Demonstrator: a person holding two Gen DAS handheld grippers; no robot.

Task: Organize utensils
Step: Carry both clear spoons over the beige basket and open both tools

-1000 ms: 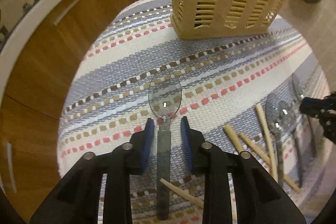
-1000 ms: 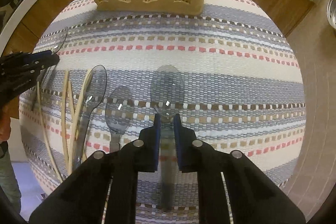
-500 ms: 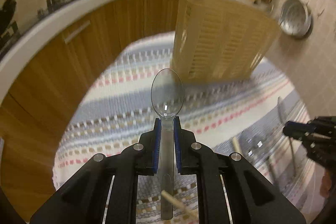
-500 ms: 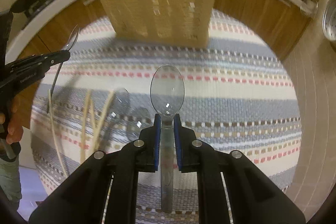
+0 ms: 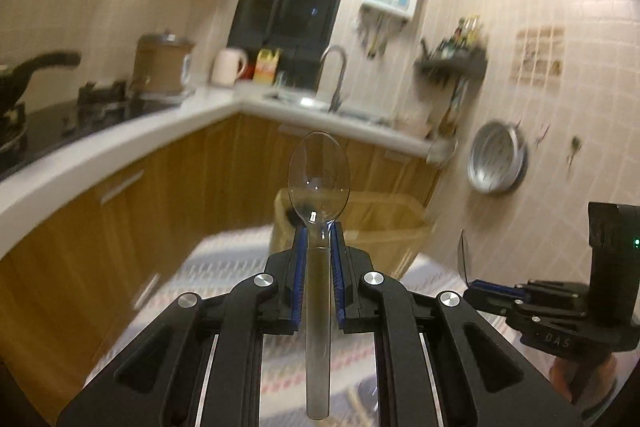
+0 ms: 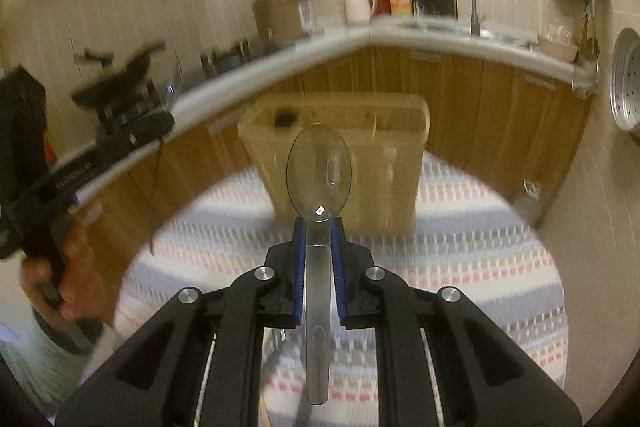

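Basket (image 6: pixel 340 163) stands mid-mat (image 6: pixel 480 259), top open, approach from above clear. Cabinets (image 6: pixel 480 99) close behind; wall (image 6: pixel 600 227) just right of mat.

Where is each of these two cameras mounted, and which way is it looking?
Left wrist view: sits on the left gripper, looking along its fingers at a held clear spoon; the right gripper shows at right.
Right wrist view: sits on the right gripper, holding another clear spoon; a hand grips the left gripper.
Both show the beige basket, striped cloth and kitchen counter.
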